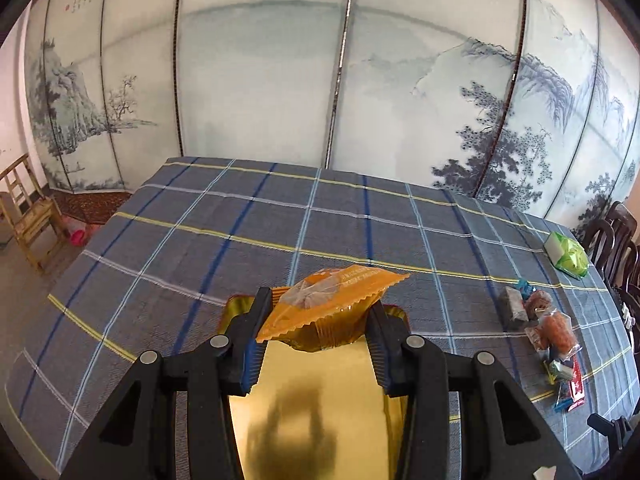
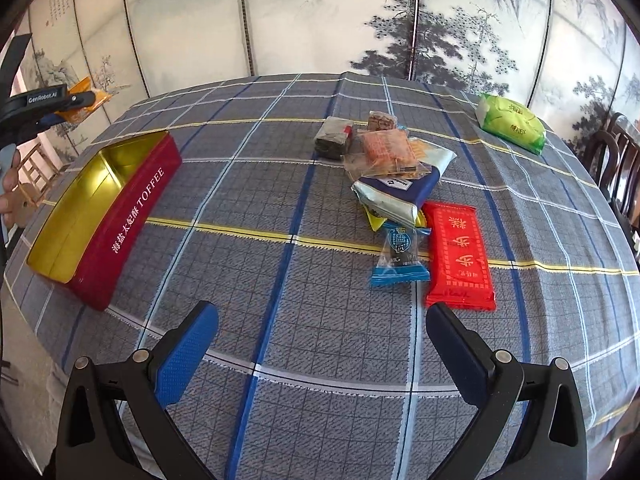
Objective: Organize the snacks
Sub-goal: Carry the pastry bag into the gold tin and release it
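Plaid tablecloth (image 2: pixel 320 320), painted folding screen (image 1: pixel 260 80), wooden chair (image 1: pixel 28 216), dark chairs (image 2: pixel 616 160)

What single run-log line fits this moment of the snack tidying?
left gripper: shut on orange snack packet, above red toffee tin | right gripper: open, empty | snack pile: on tablecloth

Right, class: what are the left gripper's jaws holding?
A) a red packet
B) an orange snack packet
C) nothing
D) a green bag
B: the left gripper is shut on the orange packet, above the gold inside of the tin; the red packet and green bag lie on the table.
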Motion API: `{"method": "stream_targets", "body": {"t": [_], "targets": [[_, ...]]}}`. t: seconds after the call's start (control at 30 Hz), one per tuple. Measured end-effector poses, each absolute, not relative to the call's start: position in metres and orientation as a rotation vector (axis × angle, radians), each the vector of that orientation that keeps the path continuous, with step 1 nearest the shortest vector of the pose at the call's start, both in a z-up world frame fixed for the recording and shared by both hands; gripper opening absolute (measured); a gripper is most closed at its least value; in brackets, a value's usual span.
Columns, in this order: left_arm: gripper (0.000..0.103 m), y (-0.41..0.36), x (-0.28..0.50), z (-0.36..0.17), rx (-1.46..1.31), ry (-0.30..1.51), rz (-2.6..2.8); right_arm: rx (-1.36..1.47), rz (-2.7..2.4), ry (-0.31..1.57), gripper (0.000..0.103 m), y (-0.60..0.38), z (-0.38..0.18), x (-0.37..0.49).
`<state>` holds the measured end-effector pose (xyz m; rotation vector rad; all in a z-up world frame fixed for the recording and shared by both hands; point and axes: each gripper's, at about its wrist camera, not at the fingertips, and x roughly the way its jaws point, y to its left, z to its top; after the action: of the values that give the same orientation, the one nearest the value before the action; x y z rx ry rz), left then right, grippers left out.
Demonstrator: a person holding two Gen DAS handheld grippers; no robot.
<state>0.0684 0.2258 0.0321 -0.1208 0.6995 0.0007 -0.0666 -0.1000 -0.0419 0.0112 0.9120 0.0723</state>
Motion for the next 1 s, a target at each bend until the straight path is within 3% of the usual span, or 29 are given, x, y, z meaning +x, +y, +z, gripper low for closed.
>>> {"method": "stream_targets", "body": {"t": [1.0], "targets": [[0.040,0.236,0.110,-0.048,-0.157,0.927,0.089,0.020,0.100,0.955,0.103,-0.100,-0.056,-0.065]]}}
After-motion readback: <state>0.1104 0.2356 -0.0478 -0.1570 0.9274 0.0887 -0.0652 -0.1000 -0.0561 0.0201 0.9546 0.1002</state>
